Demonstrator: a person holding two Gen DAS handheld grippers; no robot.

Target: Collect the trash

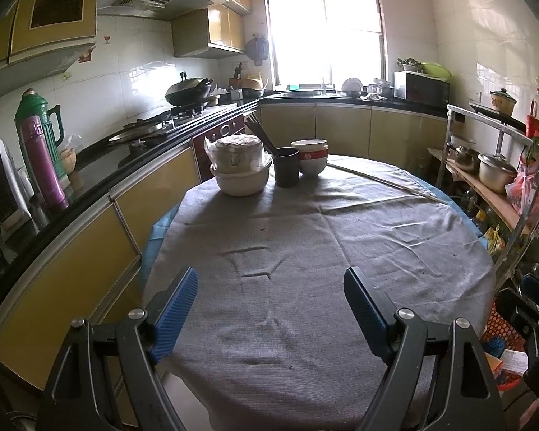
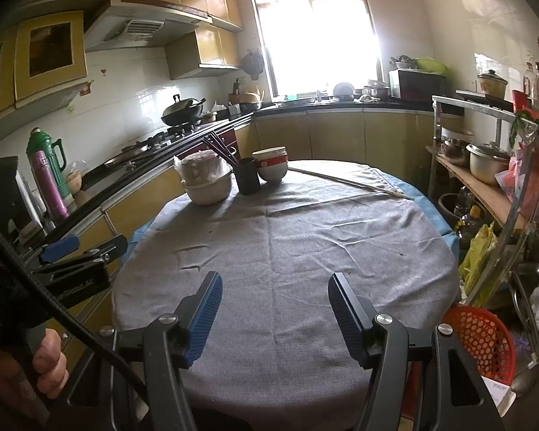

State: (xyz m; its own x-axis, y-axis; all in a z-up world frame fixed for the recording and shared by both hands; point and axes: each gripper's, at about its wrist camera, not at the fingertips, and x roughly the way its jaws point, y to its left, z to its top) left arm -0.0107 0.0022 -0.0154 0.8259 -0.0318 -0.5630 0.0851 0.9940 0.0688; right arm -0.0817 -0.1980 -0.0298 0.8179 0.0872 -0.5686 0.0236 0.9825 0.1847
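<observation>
Beside the table's near right edge sits a red mesh trash basket (image 2: 479, 334), holding paper scraps seen in the left wrist view (image 1: 514, 361). Gray tablecloth (image 2: 287, 251) shows only small dark specks; no clear trash on it. Left gripper (image 1: 271, 287) is spread wide, holding nothing, above the cloth. Right gripper (image 2: 275, 289) is likewise spread wide and empty. Far end: stacked bowls (image 1: 239, 170), black chopstick cup (image 1: 286, 170), red-banded bowls (image 1: 311, 156).

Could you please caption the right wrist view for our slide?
Open right gripper above grey-clothed round table; stacked white bowls at far edge.
</observation>
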